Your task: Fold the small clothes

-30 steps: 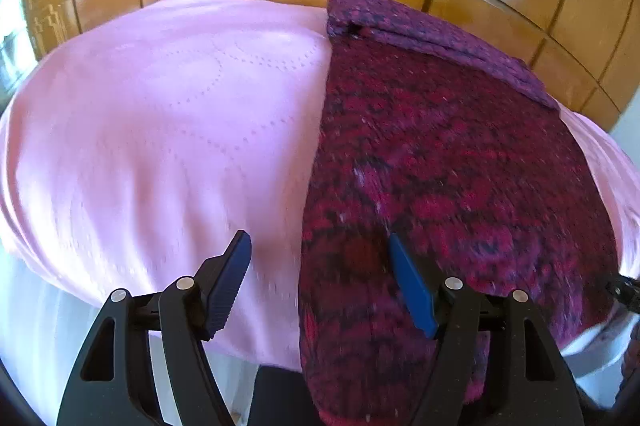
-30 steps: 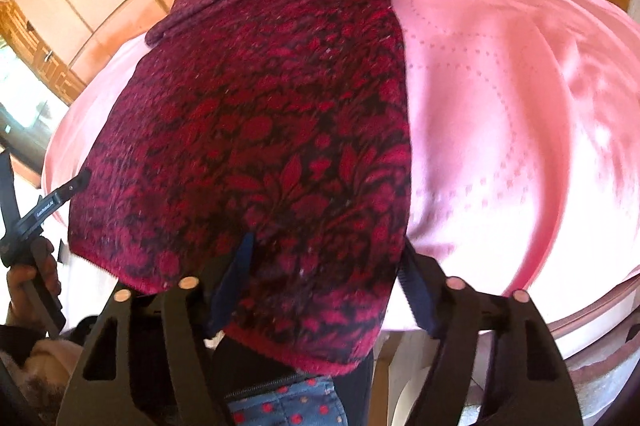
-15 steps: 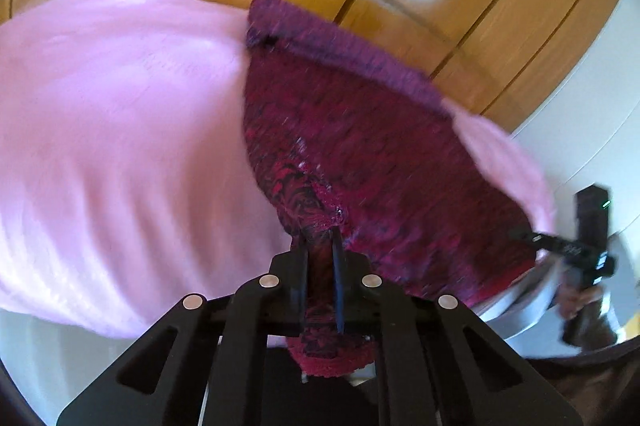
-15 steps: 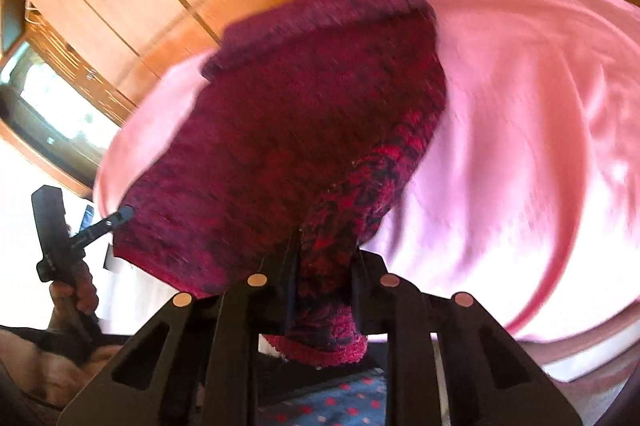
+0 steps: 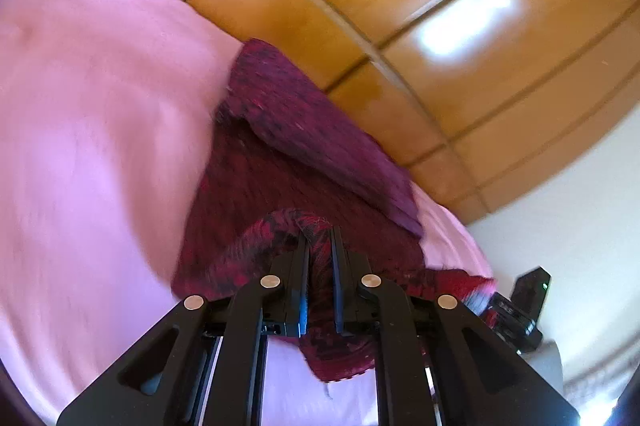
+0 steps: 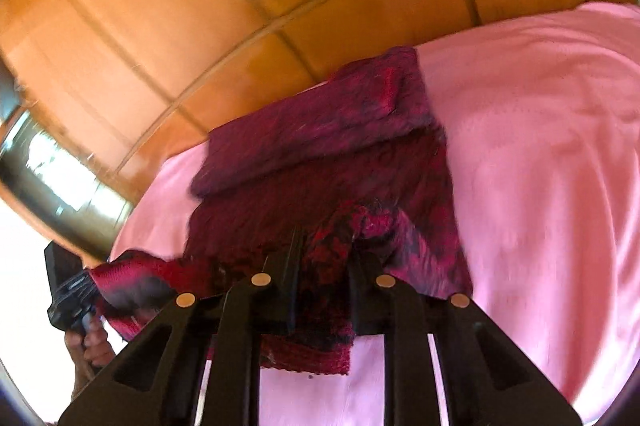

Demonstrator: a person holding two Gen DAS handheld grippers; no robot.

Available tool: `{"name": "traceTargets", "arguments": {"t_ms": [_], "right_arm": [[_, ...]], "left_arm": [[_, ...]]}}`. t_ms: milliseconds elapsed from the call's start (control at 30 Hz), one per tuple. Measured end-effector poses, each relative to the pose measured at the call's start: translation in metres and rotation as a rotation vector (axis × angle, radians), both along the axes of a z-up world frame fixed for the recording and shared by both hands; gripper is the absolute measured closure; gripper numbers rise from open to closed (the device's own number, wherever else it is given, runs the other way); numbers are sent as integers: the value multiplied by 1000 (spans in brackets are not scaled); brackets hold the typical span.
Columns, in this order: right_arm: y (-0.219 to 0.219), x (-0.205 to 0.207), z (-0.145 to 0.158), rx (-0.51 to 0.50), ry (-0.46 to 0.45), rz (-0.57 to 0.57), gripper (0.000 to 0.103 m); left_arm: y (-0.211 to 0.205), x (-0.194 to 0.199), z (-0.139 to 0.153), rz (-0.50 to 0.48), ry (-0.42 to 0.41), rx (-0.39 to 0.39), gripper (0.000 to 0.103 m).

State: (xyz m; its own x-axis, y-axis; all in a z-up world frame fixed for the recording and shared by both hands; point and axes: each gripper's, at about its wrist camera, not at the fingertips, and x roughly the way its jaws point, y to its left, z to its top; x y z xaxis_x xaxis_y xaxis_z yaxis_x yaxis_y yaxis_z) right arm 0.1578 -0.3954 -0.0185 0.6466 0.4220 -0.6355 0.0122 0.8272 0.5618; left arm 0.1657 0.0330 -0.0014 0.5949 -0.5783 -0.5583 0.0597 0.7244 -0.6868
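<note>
A dark red patterned knit garment point(image 5: 264, 182) lies on a pink bed cover point(image 5: 100, 130). Its far end is folded over in a purple band point(image 5: 304, 122). My left gripper point(image 5: 320, 266) is shut on the garment's near left corner and holds it lifted above the cover. In the right wrist view the same garment point(image 6: 320, 182) shows, with its folded band point(image 6: 320, 130). My right gripper point(image 6: 324, 266) is shut on the near right corner, also lifted. The near hem hangs between the two grippers. Each view shows the other gripper at its edge.
A wooden panelled wardrobe point(image 5: 440, 26) stands right behind the bed. The pink cover point(image 6: 540, 146) spreads wide on both sides of the garment. A white wall point(image 5: 580, 226) is at the right in the left wrist view. A window point(image 6: 52, 162) shows at the left in the right wrist view.
Both grippers went from open over the near hem to shut on its corners. They have since lifted the hem and carried it toward the far folded end.
</note>
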Motion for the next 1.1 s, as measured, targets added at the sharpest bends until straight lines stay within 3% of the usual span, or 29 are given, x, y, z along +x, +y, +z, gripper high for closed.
{"name": "traceTargets", "arguments": {"t_ms": [167, 267, 300, 400, 433, 467, 500, 667, 767, 900, 933, 967, 1033, 1100], "right_arm": [[-6, 45, -27, -9, 102, -51, 87], [-13, 50, -30, 19, 124, -60, 83], [-17, 52, -30, 48, 123, -55, 78], [-27, 50, -23, 142, 81, -40, 45], [-30, 47, -20, 170, 65, -43, 31], [-35, 40, -13, 171, 28, -63, 24], [-39, 32, -4, 157, -6, -76, 17], [-55, -4, 5, 82, -56, -71, 16], [-46, -17, -13, -15, -2, -33, 23], [-23, -23, -45, -176, 75, 15, 54], [-20, -24, -47, -208, 72, 7, 63], [-18, -24, -46, -222, 72, -1, 66], [-18, -27, -37, -222, 69, -24, 83], [-20, -37, -24, -199, 44, -27, 88]], "left_arm": [[-10, 59, -21, 41, 98, 59, 95], [-9, 78, -29, 45, 162, 24, 90], [-5, 79, -29, 52, 170, 4, 86], [9, 75, -24, 73, 139, -45, 61], [17, 69, -21, 112, 115, -26, 44], [24, 62, -18, 147, 91, -2, 35], [30, 58, -15, 156, 73, 3, 35], [51, 28, -17, 106, 12, 58, 34], [43, 13, -32, 28, 13, 111, 34], [15, 9, -51, -71, 25, 170, 35], [11, 9, -56, -86, 34, 173, 59], [5, 12, -59, -86, 52, 201, 72], [5, 13, -58, -70, 52, 203, 87], [10, 8, -51, -63, 41, 175, 89]]}}
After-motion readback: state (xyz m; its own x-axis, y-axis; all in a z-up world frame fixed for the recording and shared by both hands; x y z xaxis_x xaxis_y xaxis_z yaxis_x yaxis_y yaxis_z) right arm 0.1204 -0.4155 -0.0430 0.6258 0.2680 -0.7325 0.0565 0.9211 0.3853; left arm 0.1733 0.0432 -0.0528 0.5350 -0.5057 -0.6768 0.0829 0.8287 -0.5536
